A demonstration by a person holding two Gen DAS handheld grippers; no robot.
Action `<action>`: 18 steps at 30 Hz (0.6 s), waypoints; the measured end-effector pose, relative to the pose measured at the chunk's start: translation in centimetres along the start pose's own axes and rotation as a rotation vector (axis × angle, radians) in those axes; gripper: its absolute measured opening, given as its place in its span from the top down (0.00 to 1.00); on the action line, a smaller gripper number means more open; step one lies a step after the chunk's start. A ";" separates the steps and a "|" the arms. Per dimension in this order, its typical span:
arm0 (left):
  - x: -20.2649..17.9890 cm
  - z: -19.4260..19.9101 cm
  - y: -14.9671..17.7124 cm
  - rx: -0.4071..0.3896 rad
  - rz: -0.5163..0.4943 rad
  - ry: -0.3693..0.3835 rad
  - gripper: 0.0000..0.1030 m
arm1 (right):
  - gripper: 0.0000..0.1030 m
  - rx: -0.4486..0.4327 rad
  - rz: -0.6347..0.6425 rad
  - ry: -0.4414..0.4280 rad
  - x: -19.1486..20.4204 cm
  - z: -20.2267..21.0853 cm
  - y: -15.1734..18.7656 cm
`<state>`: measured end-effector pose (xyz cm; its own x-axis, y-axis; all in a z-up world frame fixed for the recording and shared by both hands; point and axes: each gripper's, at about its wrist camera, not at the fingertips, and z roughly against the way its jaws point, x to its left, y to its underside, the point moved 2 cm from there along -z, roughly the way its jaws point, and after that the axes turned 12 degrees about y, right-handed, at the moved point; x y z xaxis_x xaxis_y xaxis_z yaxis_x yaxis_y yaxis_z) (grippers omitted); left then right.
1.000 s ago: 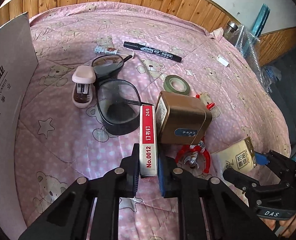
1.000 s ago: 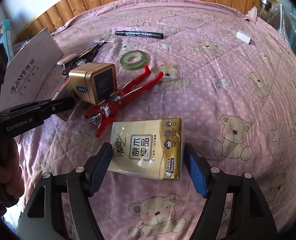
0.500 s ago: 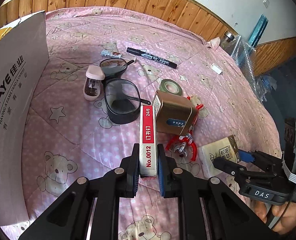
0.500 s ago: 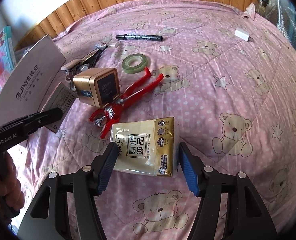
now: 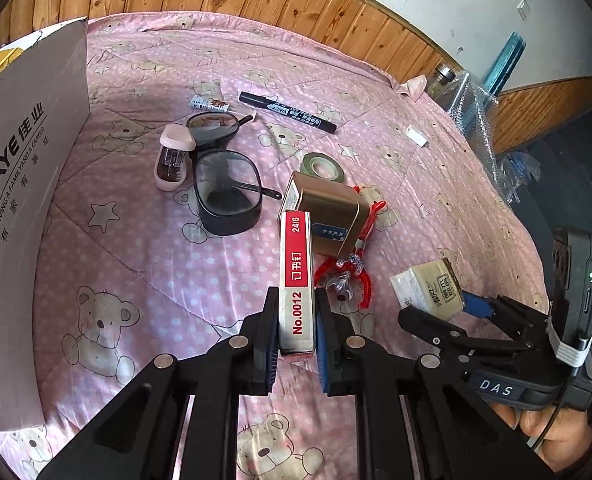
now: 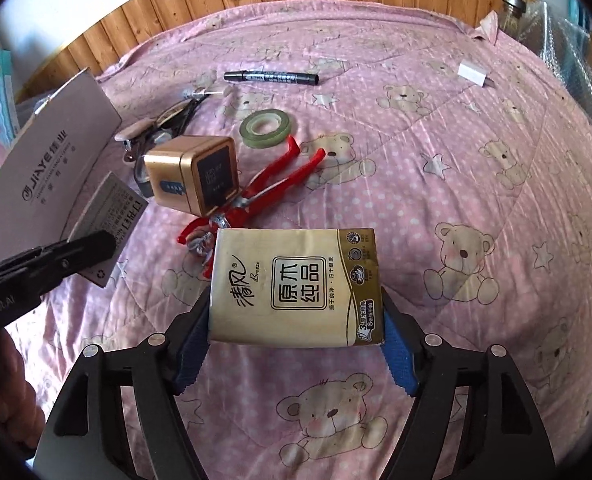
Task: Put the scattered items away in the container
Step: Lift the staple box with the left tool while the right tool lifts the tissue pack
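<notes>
claws each grip cargo: left claw (image 5: 296, 332) a staple box (image 5: 296, 276), right claw (image 6: 296, 336) a tissue pack (image 6: 296, 288), above red pliers (image 6: 256, 196).

The cardboard box (image 5: 20, 184) ran off the picture's edge, left of the left tongs (image 5: 296, 336). The red pliers (image 6: 252, 204) lay partly hidden behind the tissue pack (image 6: 296, 288), jaws perhaps shut.

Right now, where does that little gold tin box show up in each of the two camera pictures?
Left wrist view: the gold tin box sits just right of centre, beyond the held staple box.
Right wrist view: gold tin box sits left of centre, up and left of the held tissue pack.
Shared landmark: the red pliers touching the tin.
</notes>
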<state>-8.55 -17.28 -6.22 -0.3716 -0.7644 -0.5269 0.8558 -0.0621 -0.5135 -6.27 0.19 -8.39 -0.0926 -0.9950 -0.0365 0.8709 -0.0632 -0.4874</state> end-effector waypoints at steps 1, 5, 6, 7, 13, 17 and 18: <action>-0.1 0.2 0.1 -0.002 0.002 0.004 0.84 | 0.26 -0.004 0.000 -0.009 0.2 0.4 0.0; -0.7 1.8 0.4 -0.023 0.004 0.018 0.84 | 0.26 -0.017 -0.002 -0.042 0.9 1.9 0.1; -0.9 2.2 0.5 -0.027 0.005 0.018 0.84 | 0.26 -0.022 0.000 -0.047 1.1 2.1 0.1; -1.0 2.7 0.6 -0.033 0.004 0.013 0.84 | 0.26 -0.027 0.007 -0.054 1.4 2.5 0.1; -1.6 5.2 1.1 -0.059 0.009 -0.037 0.84 | 0.26 -0.067 0.036 -0.081 3.4 4.6 0.4; -1.8 6.7 1.6 -0.074 0.020 -0.072 0.84 | 0.26 -0.086 0.045 -0.104 4.2 5.9 0.8; -1.8 7.1 1.7 -0.082 0.021 -0.073 0.84 | 0.26 -0.092 0.051 -0.106 4.4 6.1 0.9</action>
<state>-3.88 -20.55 -1.27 -0.3245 -0.8096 -0.4892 0.8299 0.0044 -0.5579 -2.97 -4.73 -3.61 0.0067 -0.9996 0.0263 0.8249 -0.0094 -0.5653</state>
